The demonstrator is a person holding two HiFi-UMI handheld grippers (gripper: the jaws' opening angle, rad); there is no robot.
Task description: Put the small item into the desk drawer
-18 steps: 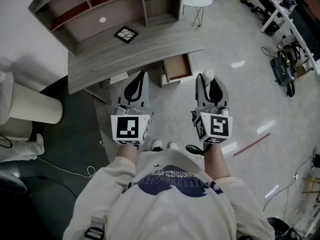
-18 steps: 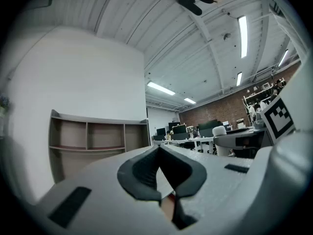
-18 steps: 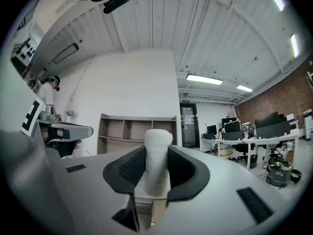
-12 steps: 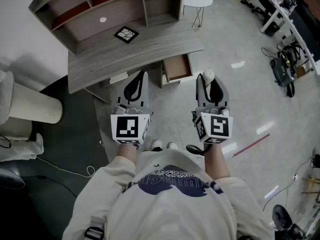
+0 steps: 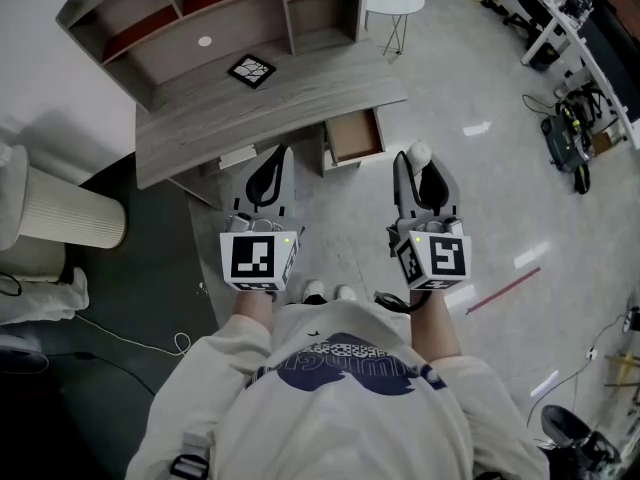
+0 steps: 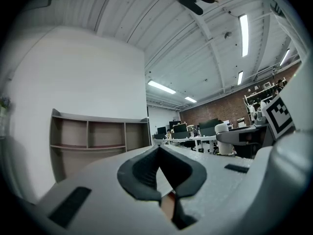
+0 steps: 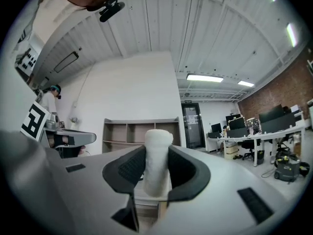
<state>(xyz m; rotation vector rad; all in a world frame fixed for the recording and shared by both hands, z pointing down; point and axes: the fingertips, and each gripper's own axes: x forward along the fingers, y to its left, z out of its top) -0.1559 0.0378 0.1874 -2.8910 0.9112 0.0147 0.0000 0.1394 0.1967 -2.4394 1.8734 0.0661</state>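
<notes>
Now clamping the small item (image 7: 157,163) upright in the part-spread jaws of the right gripper (image 5: 416,160), facing the open desk drawer (image 5: 355,135) ahead, slightly leftward under the table (image 5: 280,98); keeping the left gripper (image 5: 278,158) farther off, jaws seemingly meeting, empty

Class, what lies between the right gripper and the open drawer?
Only bare floor, seen in the head view. The right gripper, holding the roll, stands apart from the drawer.
</notes>
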